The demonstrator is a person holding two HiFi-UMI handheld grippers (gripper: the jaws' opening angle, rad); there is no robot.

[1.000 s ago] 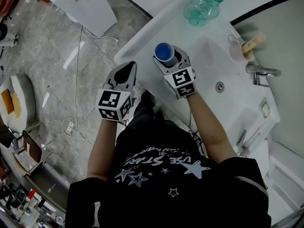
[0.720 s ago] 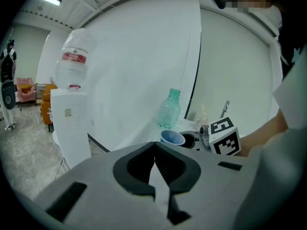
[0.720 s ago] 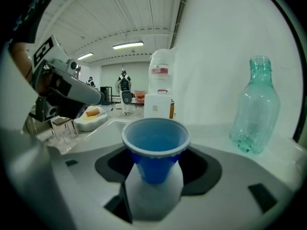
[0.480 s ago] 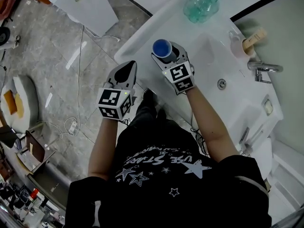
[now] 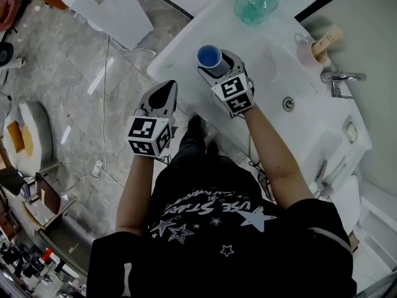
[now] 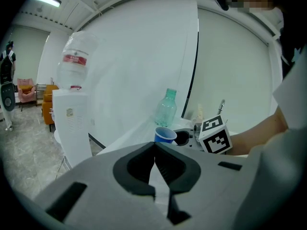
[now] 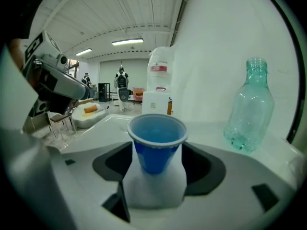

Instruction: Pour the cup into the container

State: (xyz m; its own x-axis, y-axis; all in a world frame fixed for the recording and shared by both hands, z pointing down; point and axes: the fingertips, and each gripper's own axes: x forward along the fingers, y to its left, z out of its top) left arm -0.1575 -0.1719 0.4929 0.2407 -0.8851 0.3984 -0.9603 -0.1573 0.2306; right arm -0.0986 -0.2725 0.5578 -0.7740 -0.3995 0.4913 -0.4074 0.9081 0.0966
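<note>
Cup stands upright, loose between the just-opened jaws of the right gripper, well apart from the bottle, left gripper pinched empty: pouring looks undone.

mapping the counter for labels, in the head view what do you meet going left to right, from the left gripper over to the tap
left gripper -> blue cup -> green plastic bottle -> faucet
</note>
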